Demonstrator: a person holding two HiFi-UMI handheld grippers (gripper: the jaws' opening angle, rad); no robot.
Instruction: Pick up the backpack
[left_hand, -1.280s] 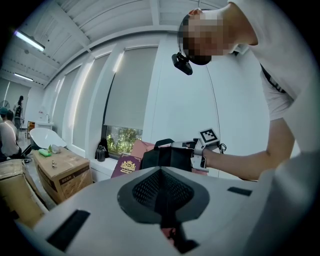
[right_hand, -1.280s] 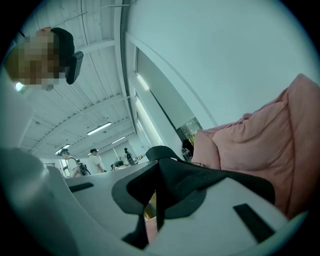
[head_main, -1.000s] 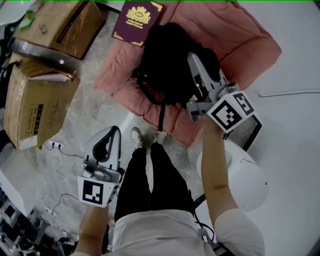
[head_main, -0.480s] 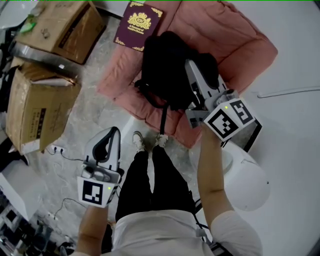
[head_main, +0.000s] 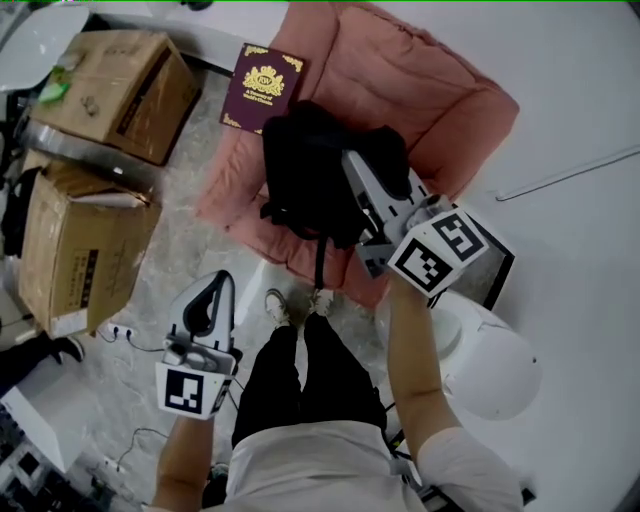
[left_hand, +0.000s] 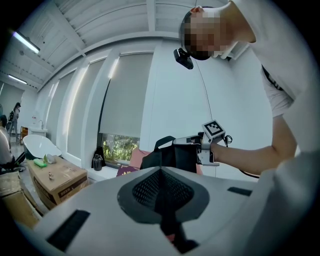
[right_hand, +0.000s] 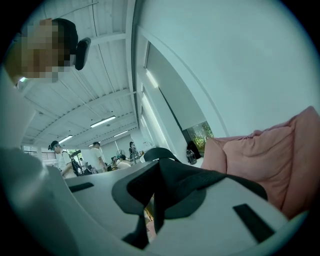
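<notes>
Your right gripper (head_main: 352, 168) had its jaws clamped together on a fold of black fabric at the top of the backpack (head_main: 310, 170). In the right gripper view that dark cloth filled the narrow gap between the pads. The bag hung from this grip in the upper centre of the head view, over the pink cushion (head_main: 450, 100). One thin strap (head_main: 320, 262) dangled toward your shoes.

Your left gripper (head_main: 222, 282) sat low at the lower left, well apart from the bag. Its jaws were together on nothing, and its own view showed the two mesh pads meeting.

The hold looked like a pinch on loose cloth rather than on a firm handle. The fabric could slide out under the bag's weight and drop it back onto the cushion. The dangling strap could also catch on the cushion's edge or on your feet.

A burgundy booklet (head_main: 262, 88) lay at the cushion's upper left, with cardboard boxes (head_main: 110, 75) further left on the floor.

The gripper body covered the exact spot being gripped, so which part of the bag was held stayed uncertain. Seen from above, it was also unclear whether the bag's underside had cleared the cushion.
</notes>
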